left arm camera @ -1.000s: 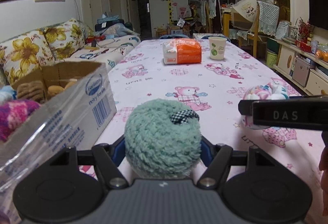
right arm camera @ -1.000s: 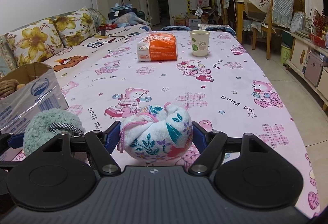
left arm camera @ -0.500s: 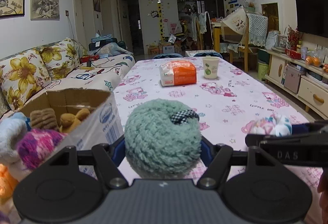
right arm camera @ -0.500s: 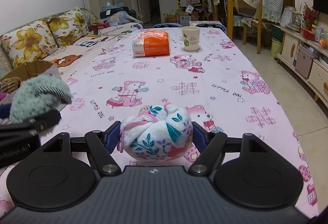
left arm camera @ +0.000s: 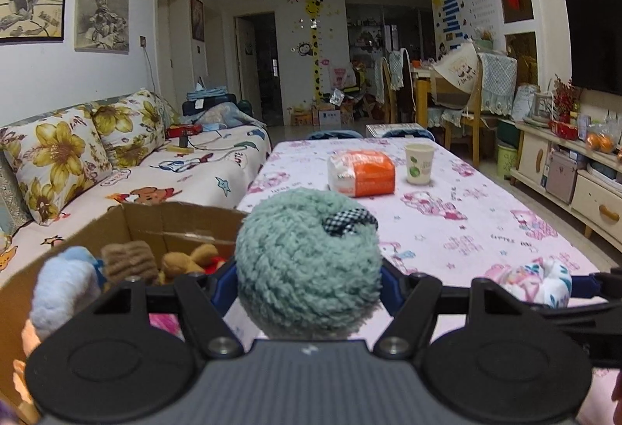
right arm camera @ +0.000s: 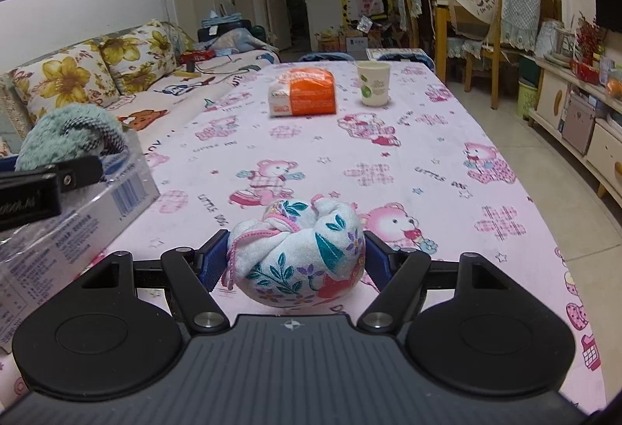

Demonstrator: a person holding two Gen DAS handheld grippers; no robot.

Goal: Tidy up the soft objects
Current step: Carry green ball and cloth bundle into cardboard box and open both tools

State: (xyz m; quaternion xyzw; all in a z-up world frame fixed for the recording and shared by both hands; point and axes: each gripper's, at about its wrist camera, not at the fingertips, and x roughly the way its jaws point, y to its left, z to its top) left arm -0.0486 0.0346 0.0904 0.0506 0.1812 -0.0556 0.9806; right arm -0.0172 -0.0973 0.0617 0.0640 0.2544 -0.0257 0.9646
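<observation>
While my left gripper (left arm camera: 309, 283) clamps the teal pompom (left arm camera: 307, 262) above the near edge of the open box (left arm camera: 147, 219), my right gripper (right arm camera: 295, 260) clamps the floral bundle (right arm camera: 297, 256) over the pink tablecloth (right arm camera: 388, 168), just right of the box. Inside the box I see plush toys (left arm camera: 132, 262); far down the table sit an orange pack (right arm camera: 303, 93) and a cup (right arm camera: 373, 83).
</observation>
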